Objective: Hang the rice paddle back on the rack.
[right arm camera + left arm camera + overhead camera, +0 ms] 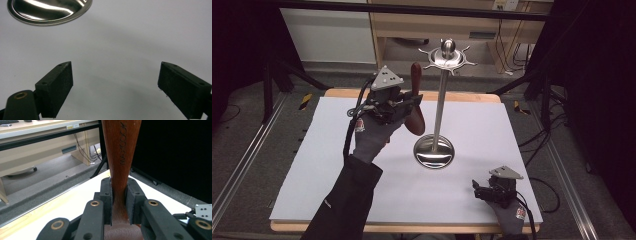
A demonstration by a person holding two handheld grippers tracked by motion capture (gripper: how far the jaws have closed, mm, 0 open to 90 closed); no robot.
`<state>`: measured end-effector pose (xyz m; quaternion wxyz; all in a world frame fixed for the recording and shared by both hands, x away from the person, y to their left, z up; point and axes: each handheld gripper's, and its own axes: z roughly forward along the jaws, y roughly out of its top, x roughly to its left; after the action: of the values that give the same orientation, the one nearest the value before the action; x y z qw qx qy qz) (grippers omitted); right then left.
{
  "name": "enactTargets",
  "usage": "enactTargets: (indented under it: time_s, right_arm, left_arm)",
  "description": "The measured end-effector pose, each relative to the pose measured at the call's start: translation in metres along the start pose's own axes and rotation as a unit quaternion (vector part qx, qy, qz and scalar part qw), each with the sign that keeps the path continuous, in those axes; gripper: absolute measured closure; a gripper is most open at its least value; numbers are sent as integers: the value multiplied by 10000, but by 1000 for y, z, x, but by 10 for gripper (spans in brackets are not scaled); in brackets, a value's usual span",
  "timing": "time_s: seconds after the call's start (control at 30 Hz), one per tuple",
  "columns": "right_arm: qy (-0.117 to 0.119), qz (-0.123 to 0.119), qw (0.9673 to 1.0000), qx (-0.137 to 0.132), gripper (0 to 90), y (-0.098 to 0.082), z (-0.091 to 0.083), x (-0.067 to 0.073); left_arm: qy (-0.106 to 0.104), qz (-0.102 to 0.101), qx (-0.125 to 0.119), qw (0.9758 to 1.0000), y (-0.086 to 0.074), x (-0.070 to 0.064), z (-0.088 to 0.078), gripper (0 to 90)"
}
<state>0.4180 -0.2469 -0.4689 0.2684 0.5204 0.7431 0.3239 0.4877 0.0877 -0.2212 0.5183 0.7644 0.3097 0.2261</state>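
**A:** ok so what's the left gripper (414, 100) got hold of? Looks like something wooden from the high view.

**B:** yeah, it's a reddish-brown wooden utensil (415, 95), held more or less upright above the far left part of the table. In the left gripper view the jaws are clamped tight on the narrow neck of the handle (121, 157), one pad on each side, and you can read "MAXCOOK" stamped down the wood. The wider end hangs below the jaws, but I can't tell if it's a spoon or a spatula.

**A:** and the shiny thing next to it?

**B:** a metal stand (434, 150): round polished base sitting on the white table cover (512, 130), thin upright pole, and a ring of little hooks with a ball knob (448, 47) on top. The utensil is just to the left of the pole, near it but not touching as far as I can see. Its top end sits a bit lower than the hook ring.

**A:** right gripper (479, 190)?

**B:** down at the near right corner of the table, well apart from the stand. In the right gripper view its jaws are spread wide with nothing between them, just white surface, and the edge of the stand's base (50, 11) shows at the top left.
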Motion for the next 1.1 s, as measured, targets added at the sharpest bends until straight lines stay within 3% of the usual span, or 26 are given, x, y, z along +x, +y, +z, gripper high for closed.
enactTargets:
  time_s: [0.63,1.1]
  right_arm:
    - [9,25,10000,-3,131,0,-1,0]
    - [7,28,10000,-2,130,0,-1,0]
  left_arm:
    - [2,7,84,10000,7,0,14,768]
    - [-28,-103,134,9999,9,2,25,768]
